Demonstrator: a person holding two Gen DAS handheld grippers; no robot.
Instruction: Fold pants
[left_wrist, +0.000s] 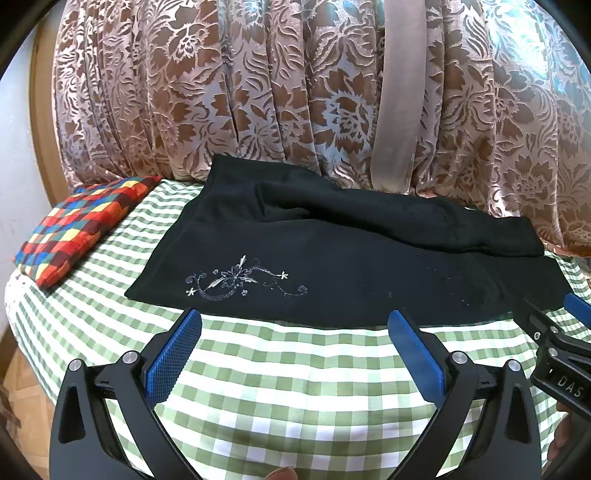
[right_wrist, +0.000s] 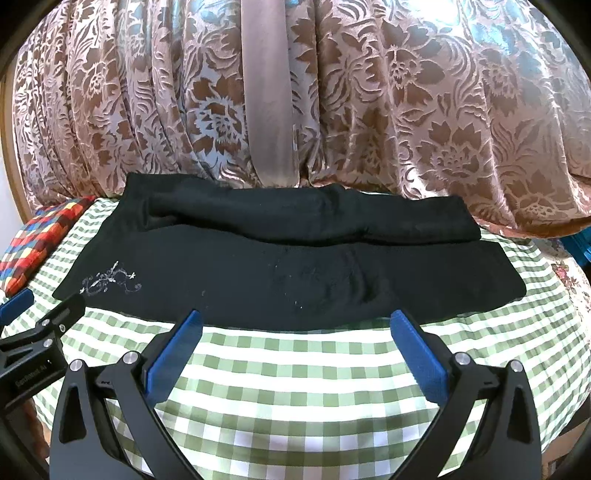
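The black pants (left_wrist: 332, 273) lie flat on the checked bench (left_wrist: 295, 369), long axis running left to right across my view, one leg doubled along the far edge. Both my left gripper (left_wrist: 293, 328) and right gripper (right_wrist: 293, 328) hover just short of the near hem, jaws spread wide and empty; the left sits nearer the embroidered end.

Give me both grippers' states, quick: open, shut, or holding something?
Left gripper: open, holding nothing, just short of the black pants.
Right gripper: open, holding nothing, also just short of the pants.
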